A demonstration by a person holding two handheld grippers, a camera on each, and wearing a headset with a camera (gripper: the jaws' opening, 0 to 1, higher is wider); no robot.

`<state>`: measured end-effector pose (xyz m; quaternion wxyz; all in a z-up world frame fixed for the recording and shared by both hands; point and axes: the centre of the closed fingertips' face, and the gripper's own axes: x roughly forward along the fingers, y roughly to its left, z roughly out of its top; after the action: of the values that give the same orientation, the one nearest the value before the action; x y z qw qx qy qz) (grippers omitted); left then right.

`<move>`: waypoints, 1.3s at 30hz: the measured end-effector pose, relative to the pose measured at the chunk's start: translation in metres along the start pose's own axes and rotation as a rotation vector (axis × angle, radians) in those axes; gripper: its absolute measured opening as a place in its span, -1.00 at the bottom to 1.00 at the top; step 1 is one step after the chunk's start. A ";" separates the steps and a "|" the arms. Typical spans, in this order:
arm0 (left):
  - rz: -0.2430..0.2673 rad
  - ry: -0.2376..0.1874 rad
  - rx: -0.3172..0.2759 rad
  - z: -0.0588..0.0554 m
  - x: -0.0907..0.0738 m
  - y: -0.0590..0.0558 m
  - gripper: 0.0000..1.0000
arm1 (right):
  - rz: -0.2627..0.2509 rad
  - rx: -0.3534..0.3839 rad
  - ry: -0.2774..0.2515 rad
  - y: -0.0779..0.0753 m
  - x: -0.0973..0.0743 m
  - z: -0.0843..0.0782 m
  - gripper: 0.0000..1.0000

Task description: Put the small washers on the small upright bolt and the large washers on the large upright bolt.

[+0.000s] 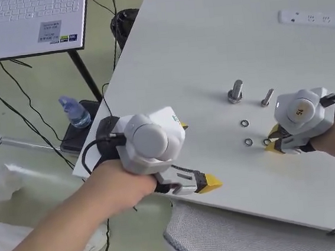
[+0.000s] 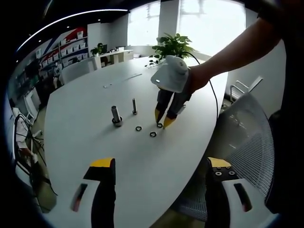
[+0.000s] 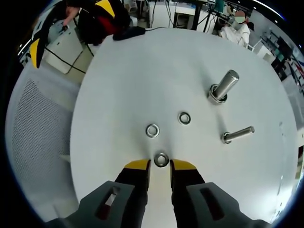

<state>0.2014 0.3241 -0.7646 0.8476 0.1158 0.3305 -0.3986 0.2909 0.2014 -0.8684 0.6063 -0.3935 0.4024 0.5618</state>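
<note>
Currently right gripper (image 3: 160, 164) jaws slightly apart, flanking one washer (image 3: 161, 159) on the tabletop (image 3: 118, 85); left gripper (image 2: 160, 163) jaws wide open.

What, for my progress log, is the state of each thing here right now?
Left gripper: open wide, empty.
Right gripper: open narrowly, tips astride the near washer.
Near washer: flat on the table, not lifted.
Other two washers: flat, loose.
Large bolt: upright.
Small bolt: upright.
Laptop: open.
</note>
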 end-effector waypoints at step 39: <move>0.009 0.005 -0.002 -0.002 -0.004 0.001 0.50 | -0.007 0.134 -0.005 -0.005 -0.012 0.002 -0.76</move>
<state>0.1994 0.3285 -0.7637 0.8488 0.1175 0.3324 -0.3941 0.2950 0.1987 -0.8560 0.6343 -0.3521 0.4364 0.5322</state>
